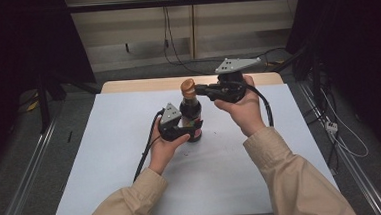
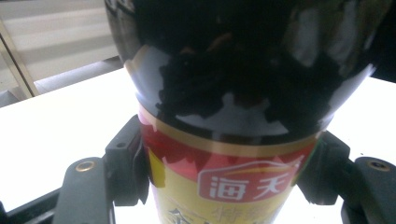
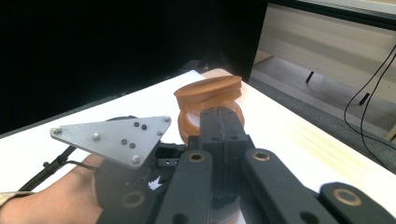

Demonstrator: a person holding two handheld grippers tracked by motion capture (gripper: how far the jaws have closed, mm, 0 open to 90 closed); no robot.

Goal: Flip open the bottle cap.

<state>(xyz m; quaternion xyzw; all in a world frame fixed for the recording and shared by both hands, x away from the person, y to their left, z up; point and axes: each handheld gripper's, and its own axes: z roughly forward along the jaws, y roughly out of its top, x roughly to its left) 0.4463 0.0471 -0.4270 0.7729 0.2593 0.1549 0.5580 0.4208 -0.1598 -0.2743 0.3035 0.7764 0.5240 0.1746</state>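
A dark sauce bottle (image 1: 191,112) with a red and yellow label (image 2: 224,186) stands upright on the white table top (image 1: 107,167). My left gripper (image 1: 192,132) is shut on its lower body, with the pads (image 2: 127,163) pressed on either side of the label. The bottle's orange-brown cap (image 3: 210,100) has its flip lid tilted up. My right gripper (image 3: 219,116) comes in level from the right with its jaws shut together, tips against the cap just under the raised lid. Whether anything is pinched between them is hidden.
The left gripper's grey plate (image 3: 116,137) sits close below the right gripper. A wooden strip (image 1: 142,84) runs along the table's far edge. Cables (image 1: 169,43) lie on the floor behind, and dark stands flank the table at both sides.
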